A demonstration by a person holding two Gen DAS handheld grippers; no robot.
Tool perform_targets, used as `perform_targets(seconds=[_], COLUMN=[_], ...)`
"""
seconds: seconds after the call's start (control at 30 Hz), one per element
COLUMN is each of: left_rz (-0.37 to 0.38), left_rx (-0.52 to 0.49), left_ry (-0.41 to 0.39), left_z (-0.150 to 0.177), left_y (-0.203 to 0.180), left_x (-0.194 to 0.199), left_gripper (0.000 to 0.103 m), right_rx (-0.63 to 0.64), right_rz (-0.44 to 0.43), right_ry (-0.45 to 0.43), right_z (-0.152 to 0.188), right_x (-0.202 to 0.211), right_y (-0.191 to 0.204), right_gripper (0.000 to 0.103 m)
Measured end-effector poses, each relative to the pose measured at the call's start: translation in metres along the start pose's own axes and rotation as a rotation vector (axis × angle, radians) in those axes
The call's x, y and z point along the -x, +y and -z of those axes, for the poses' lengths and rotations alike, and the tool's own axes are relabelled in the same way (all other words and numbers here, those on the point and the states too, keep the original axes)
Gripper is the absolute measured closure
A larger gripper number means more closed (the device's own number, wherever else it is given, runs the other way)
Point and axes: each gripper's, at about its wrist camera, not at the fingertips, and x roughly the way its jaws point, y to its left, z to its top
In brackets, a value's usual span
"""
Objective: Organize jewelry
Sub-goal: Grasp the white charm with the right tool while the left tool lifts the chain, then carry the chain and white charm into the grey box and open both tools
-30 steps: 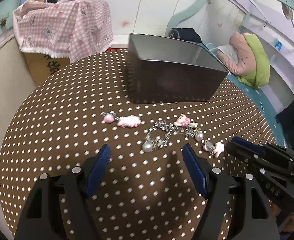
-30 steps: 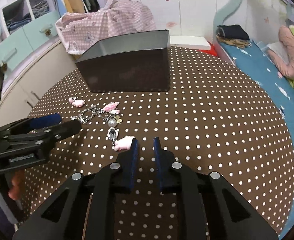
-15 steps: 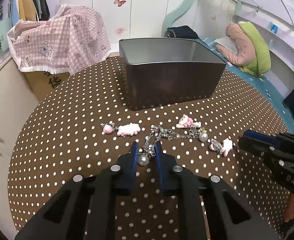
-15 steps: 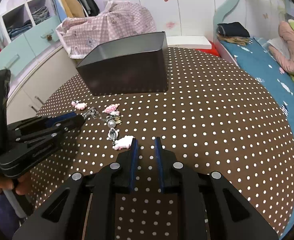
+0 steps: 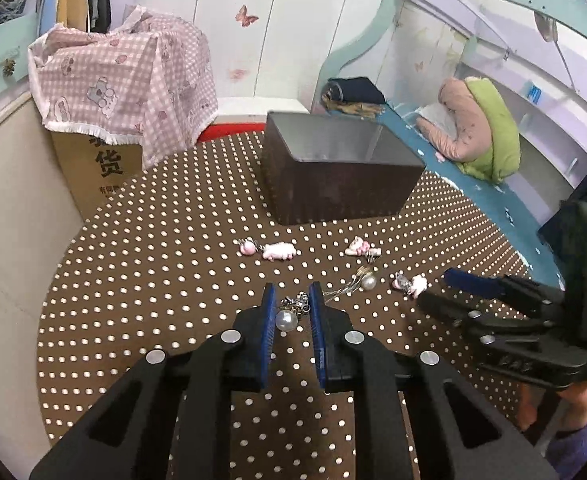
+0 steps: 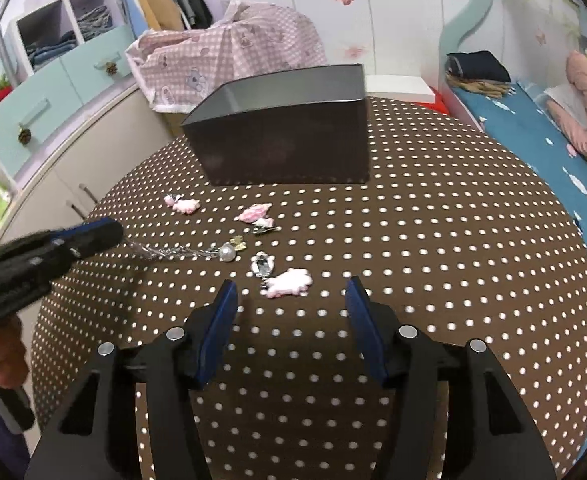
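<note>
Round table [image 5: 153,280], brown cloth with white dots. Toward the far edge, a dark open box [image 5: 341,184]. Nearer, scattered on the cloth: pink charms [image 5: 279,251], a second pink charm [image 5: 359,246], a pearl on a chain [image 6: 227,253], a pink clip [image 6: 289,282].

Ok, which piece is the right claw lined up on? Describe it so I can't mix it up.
Start at the dark box on the dotted tablecloth, then come toward the open right claw. Just ahead of it lies a flat pink charm with a silver clip, the pink piece farthest from the box, right of the pearl chain.
</note>
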Motion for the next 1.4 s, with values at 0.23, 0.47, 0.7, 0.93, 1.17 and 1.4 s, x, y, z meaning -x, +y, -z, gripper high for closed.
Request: perform_targets(seconds=[0.23, 0.47, 0.7, 0.93, 1.17, 1.4], left_rz=[0.032, 0.051, 0.055, 0.07, 0.123, 0.143], left_rx=[0.021, 0.025, 0.03, 0.035, -0.005, -0.098], left_ry=[-0.042, -0.063, -0.054, -0.045, -0.088, -0.18], left_z=[-0.008, -0.015, -0.016, -0.02, -0.053, -0.11], left_y=[0.003, 0.002, 0.001, 0.001, -0.014, -0.038], left_x=[0.021, 0.028, 0.026, 0.026, 0.038, 0.059], left_gripper=[0.088, 0.088, 0.088, 0.088, 0.088, 0.088], right_rx=[0.048, 0.098, 0.096, 0.07, 0.043, 0.042], right_rz=[0.054, 0.09, 0.082, 0.068, 0.023, 0.026], right_ry=[0.013, 0.021, 0.018, -0.011, -0.093, -0.191], right_z=[-0.005, -0.008, -0.003, 0.0, -0.024, -0.072], right_x=[-0.013, -0.015, -0.009, 0.009, 0.043, 0.066], right_y=[0.015, 0.019, 0.018, 0.011, 0.002, 0.0], right_gripper=[0.048, 0.074, 0.074, 0.074, 0.074, 0.074])
